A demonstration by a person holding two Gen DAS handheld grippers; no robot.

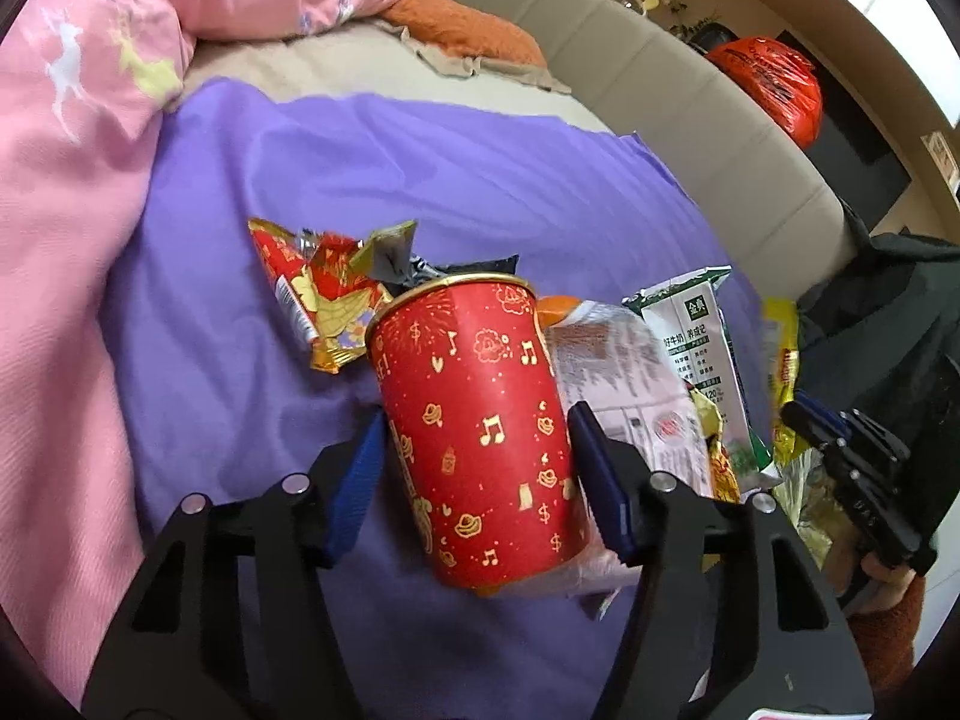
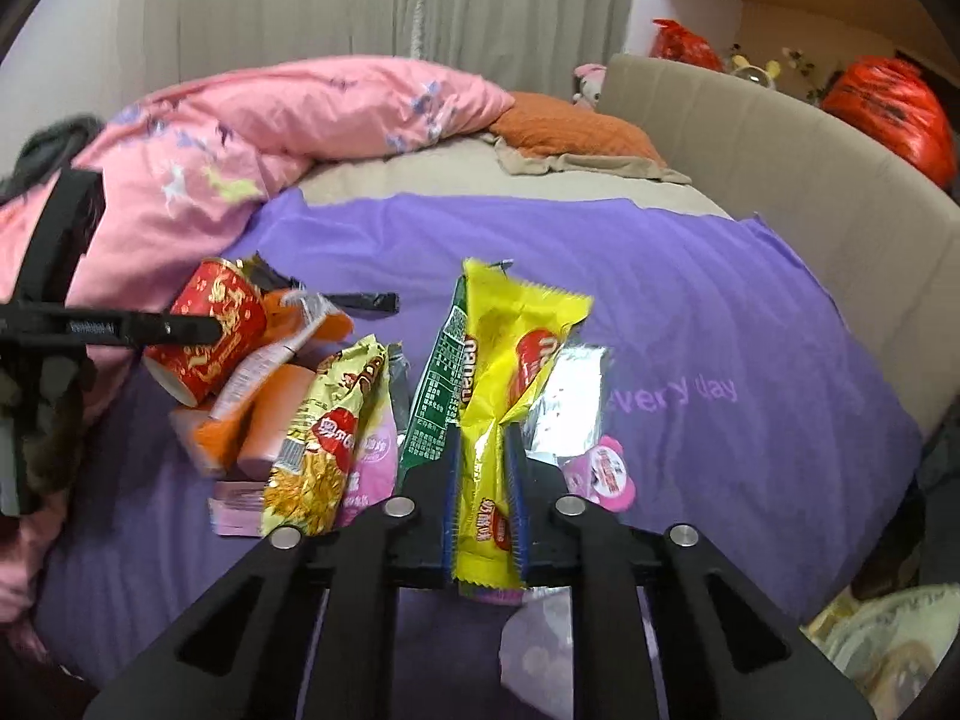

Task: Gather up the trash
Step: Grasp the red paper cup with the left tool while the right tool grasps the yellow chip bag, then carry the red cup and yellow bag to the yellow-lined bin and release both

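Note:
A red paper cup (image 1: 474,396) with gold notes and coins leans tilted over a pile of wrappers on the purple cloth (image 1: 420,168). My left gripper (image 1: 478,420) is shut on the cup, one blue pad against each side. In the right wrist view the same cup (image 2: 210,324) shows at the left with a left finger (image 2: 180,327) across it. My right gripper (image 2: 485,438) is shut on a yellow snack wrapper (image 2: 510,324), which stands up between its pads. A green wrapper (image 2: 438,384) lies just beside it.
Around the cup lie a red-gold wrapper (image 1: 312,294), a noodle snack bag (image 2: 336,420), orange wrappers (image 2: 270,420), silver foil (image 2: 570,402) and a pink lid (image 2: 606,468). A pink quilt (image 1: 72,180) borders the left. A beige headboard (image 2: 780,168) curves along the right.

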